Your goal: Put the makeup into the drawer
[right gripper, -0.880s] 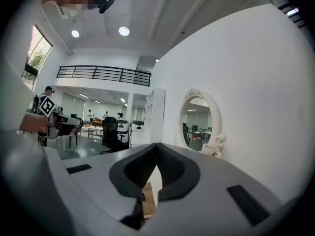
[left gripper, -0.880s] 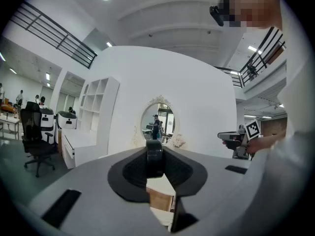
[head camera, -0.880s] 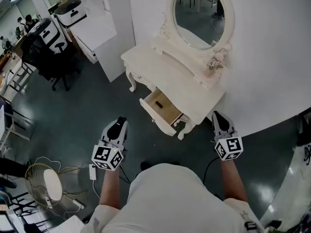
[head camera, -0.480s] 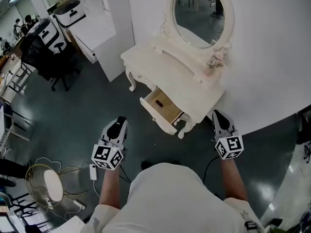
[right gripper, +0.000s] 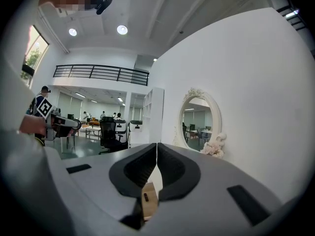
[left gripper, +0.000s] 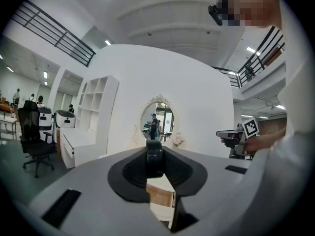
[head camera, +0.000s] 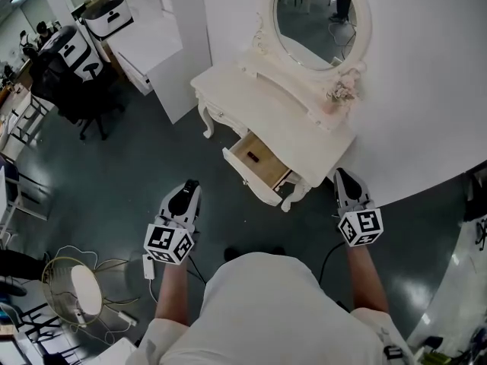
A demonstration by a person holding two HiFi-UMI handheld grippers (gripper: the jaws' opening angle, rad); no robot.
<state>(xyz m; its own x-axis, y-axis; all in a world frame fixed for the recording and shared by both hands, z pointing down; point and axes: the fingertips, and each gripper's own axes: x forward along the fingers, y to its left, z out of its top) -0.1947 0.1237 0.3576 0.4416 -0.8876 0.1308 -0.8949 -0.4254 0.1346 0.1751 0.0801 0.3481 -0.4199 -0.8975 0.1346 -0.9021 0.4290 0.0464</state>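
While the drawer (head camera: 268,173) stands open at one o'clock from the left gripper (head camera: 189,187), one small dark item (head camera: 253,158) already inside, that gripper's fingers clamp a dark round makeup piece (left gripper: 154,157) yet to go in; the right gripper (head camera: 341,176) has its fingers together, empty. Against the earlier frame, only the view shifts slightly.
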